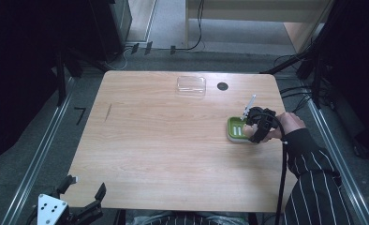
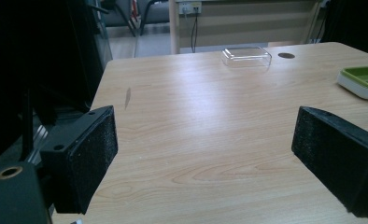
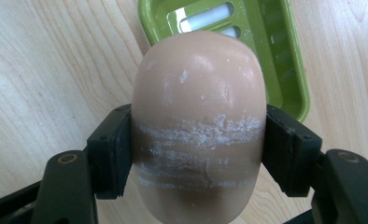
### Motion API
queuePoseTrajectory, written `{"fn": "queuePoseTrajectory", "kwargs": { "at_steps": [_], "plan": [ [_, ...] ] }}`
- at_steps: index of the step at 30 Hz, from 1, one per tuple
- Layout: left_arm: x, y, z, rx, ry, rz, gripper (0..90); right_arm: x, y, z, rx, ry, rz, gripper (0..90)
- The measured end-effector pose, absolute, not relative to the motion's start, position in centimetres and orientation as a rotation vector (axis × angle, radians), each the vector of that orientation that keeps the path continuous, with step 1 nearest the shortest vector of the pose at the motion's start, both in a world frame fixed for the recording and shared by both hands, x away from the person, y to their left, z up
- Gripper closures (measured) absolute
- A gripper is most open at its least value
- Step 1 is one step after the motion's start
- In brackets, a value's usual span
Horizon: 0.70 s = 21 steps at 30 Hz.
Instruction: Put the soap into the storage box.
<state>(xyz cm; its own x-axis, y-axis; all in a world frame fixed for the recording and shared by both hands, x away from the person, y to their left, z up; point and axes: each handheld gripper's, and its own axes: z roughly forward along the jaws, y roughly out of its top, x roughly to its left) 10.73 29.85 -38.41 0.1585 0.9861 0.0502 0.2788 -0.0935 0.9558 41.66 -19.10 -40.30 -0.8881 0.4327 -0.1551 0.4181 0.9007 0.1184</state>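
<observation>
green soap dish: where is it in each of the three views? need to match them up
High view: green soap dish at the table's right edge, partly under the right gripper.
Left gripper view: far right edge, mid-height, cut off by the frame.
Right gripper view: top centre-right, behind the soap.
Shared landmark: the wooden table, common to all; the clear lid shows in two.

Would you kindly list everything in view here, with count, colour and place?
soap: one, beige, clamped in the right tongs above the dish
dish: one, green on white base, table's right side
clear lid: one, transparent, far edge of the table
black disc: one, beside the clear lid
table: one, light wood
right tongs: black, shut on the soap
left tongs: black, open, near-left corner
sleeve: striped, bottom right
</observation>
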Motion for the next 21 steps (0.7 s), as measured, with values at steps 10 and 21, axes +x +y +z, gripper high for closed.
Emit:
{"fn": "queuePoseTrajectory", "kwargs": {
  "at_steps": [10,21],
  "plan": [
    [10.4,30.0,-38.4,1.537,1.274,1.002,7.2,42.2,-18.6,-40.5,0.607,2.892,0.121,33.8],
    [9.9,30.1,-38.4,1.533,1.285,1.014,7.2,42.9,-18.1,-40.7,0.569,2.902,0.111,33.8]
  ]
}}
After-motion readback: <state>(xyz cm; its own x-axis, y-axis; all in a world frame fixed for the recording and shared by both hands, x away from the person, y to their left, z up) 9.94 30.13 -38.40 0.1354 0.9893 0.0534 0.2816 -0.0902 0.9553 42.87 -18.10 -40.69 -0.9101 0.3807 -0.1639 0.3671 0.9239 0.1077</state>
